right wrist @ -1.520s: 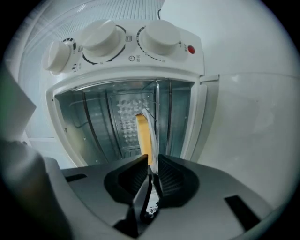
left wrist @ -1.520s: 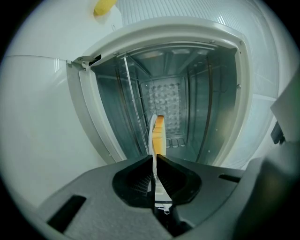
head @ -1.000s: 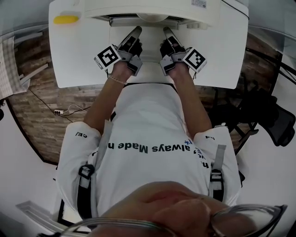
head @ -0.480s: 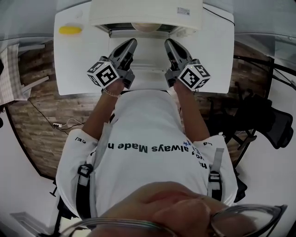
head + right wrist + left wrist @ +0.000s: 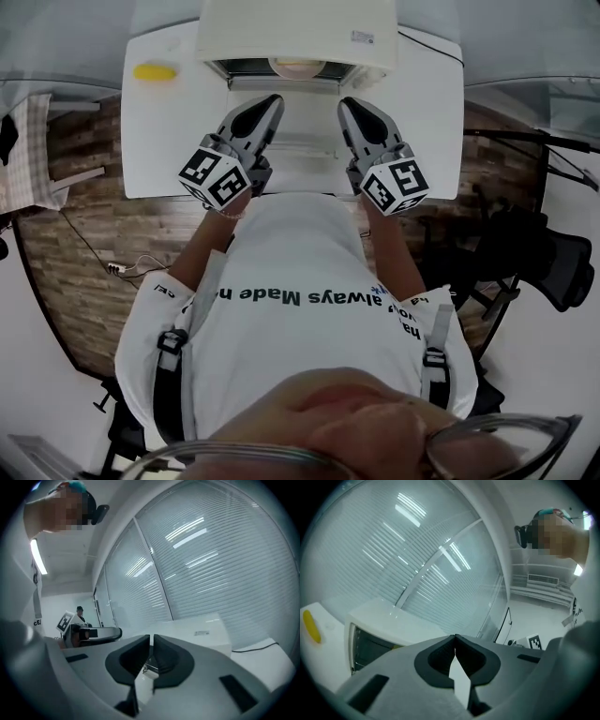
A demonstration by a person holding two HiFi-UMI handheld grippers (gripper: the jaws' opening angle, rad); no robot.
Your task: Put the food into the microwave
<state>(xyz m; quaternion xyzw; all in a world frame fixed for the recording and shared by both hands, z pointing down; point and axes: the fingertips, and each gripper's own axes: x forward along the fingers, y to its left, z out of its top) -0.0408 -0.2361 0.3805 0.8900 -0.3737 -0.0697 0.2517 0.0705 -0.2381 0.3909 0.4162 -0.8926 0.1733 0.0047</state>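
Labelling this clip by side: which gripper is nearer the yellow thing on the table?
The left gripper: the yellow thing lies at the far left corner of the table; the right gripper sits farther right.

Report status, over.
Left tongs shut, empty. Right tongs shut, empty. Pale dish inside microwave. Yellow thing on table; nothing blocking.

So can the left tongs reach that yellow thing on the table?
Probably yes: only bare table lies between the left tongs and the yellow thing. They are shut, so must open first.
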